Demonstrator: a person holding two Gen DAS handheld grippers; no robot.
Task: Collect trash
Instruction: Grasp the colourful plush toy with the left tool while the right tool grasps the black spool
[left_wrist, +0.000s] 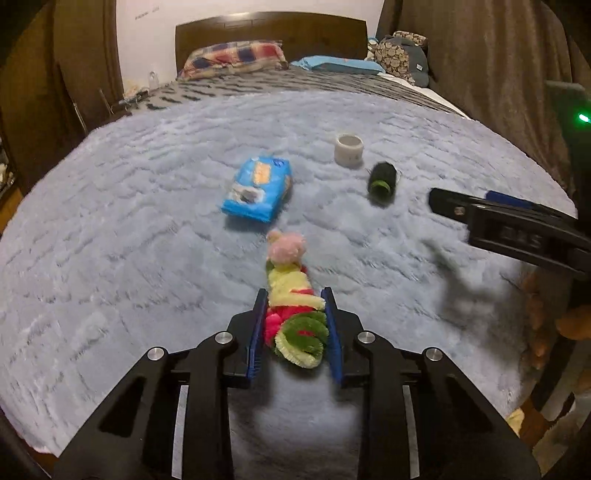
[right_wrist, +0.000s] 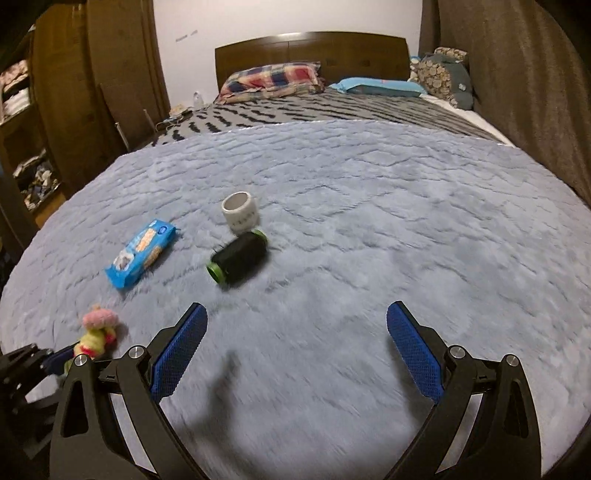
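Fuzzy multicolored toy pinched between left gripper pads, near edge of grey-blue blanket. Farther out: blue snack packet, black spool, white cup. Right gripper spread wide, holding nothing.

- The blue blanket lies bare to the right of the black spool and white cup, which touch or nearly touch.
- A bare strip separates the snack packet from the spool.
- The plush toy fills the left gripper; its head lies just short of the packet.
- The right gripper hangs spread over bare blanket near the spool.
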